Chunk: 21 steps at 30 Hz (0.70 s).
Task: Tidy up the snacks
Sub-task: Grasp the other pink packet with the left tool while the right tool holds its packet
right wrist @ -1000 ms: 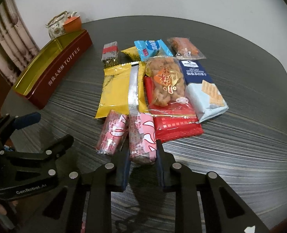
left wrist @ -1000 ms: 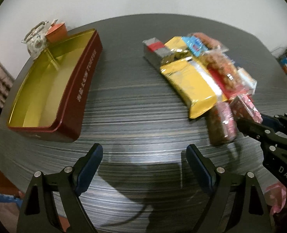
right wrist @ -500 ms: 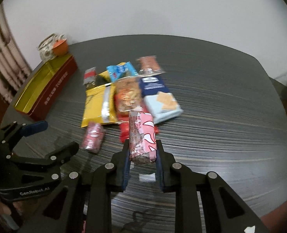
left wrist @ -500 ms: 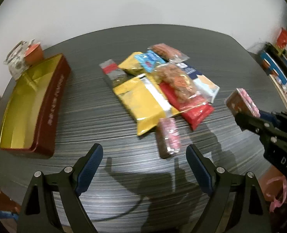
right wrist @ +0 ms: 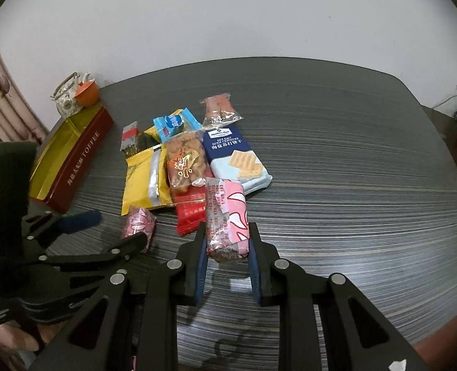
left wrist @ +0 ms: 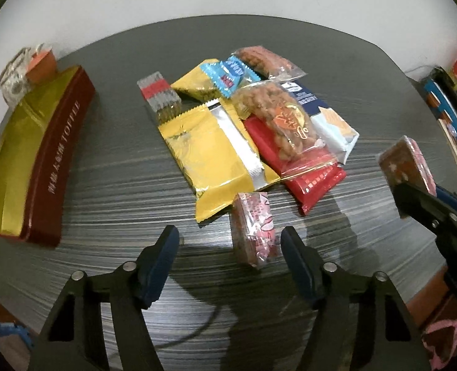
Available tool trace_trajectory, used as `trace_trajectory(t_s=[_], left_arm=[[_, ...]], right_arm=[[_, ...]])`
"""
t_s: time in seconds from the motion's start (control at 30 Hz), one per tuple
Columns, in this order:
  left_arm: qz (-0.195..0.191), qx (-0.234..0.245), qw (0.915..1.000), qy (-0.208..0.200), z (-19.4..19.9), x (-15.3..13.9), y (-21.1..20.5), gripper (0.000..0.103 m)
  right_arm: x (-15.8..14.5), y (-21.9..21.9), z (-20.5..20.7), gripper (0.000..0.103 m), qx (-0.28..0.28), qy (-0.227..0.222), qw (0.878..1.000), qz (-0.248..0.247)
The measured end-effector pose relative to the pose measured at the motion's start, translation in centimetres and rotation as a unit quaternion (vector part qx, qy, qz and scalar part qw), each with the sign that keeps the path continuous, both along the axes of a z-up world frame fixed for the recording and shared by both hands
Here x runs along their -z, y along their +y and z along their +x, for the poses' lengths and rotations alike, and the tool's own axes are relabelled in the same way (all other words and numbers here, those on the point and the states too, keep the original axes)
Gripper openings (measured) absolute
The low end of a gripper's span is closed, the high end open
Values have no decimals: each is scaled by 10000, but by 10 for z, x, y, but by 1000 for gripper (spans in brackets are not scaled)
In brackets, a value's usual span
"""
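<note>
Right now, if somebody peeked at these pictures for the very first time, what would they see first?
Probably the bright heap of snack packets in the middle of the dark table, with a big yellow packet on its left side. Next, the right gripper is squeezing a pink packet held up off the table. Over on the left sits an open red toffee tin, gold inside.

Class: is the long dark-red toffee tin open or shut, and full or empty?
Open and empty: the dark-red toffee tin has no lid, and its gold interior shows bare.
</note>
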<state>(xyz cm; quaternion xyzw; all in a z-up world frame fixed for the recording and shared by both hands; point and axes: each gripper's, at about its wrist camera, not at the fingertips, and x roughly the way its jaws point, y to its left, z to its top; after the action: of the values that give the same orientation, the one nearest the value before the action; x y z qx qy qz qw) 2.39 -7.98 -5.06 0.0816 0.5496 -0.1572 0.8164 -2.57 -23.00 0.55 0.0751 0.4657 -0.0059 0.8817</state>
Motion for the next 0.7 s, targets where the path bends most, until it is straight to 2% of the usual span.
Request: trace_trajectory(t_s=[0.1, 0.17, 0.23, 0.37, 0.47, 0.53, 0.7], left_arm=[[38, 21, 10000, 6, 1, 3, -2, 68], [48, 41, 10000, 8, 2, 5, -4, 62], [21, 42, 10000, 76, 6, 8, -5, 51], [-61, -13, 9998, 184, 13, 13, -4, 45], [-52, 24, 9998, 183, 11, 14, -5, 36], [-92, 43, 9997, 201, 10, 12, -5, 25], [-118, 107, 9997, 180, 7, 6, -2, 23]], right_arm=[[-1, 0, -1, 21, -1, 0, 10000, 6], [-1, 1, -1, 21, -12, -3, 10000, -5], [-1, 2, -1, 21, -22, 1, 10000, -2], [0, 2, -1, 21, -24, 4, 10000, -2], [0, 1, -1, 21, -25, 4, 10000, 2], [1, 1, 0, 21, -10, 15, 10000, -7], [3, 1, 1, 21, 5, 33, 10000, -17]])
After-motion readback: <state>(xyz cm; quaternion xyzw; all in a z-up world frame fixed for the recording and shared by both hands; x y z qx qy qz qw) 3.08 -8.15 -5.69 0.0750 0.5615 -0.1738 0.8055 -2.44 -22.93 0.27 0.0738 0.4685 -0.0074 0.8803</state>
